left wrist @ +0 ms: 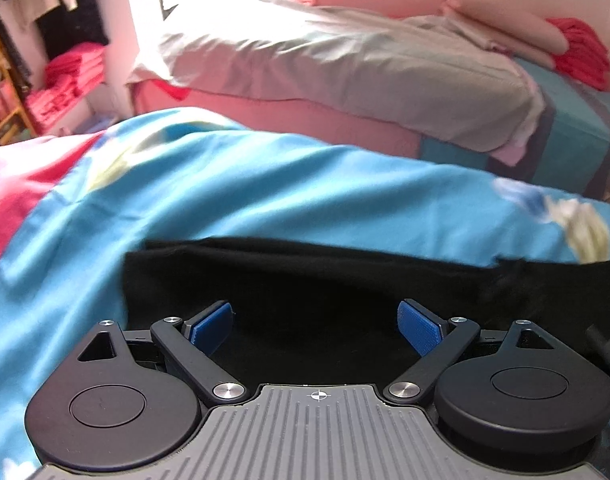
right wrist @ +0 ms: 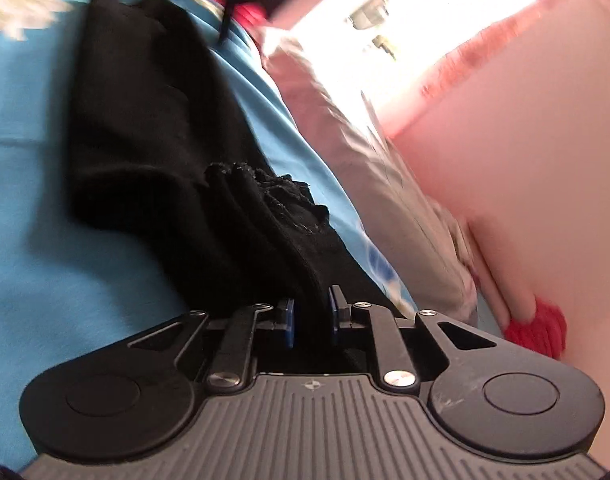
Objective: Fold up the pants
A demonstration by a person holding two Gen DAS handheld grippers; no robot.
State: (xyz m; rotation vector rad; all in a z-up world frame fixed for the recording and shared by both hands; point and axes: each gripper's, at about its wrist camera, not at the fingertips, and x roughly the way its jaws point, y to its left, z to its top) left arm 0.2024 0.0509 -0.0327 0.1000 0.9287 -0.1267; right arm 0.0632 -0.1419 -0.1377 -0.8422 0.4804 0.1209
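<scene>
Black pants (left wrist: 305,280) lie on the blue bedsheet (left wrist: 225,184), one edge bunched into the right gripper (right wrist: 312,316), whose blue pads are clamped on that fold. Left gripper (left wrist: 315,326) hangs over the pants, jaws wide apart and holding nothing. Folded pink clothes (left wrist: 71,80) sit stacked on a wooden shelf (left wrist: 1,80) to the side.

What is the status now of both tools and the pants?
Left tool open, above black pants, holding nothing. Right tool shut on a bunched fold of the pants. Pants lie on blue bedsheet. Nothing in the way.
</scene>
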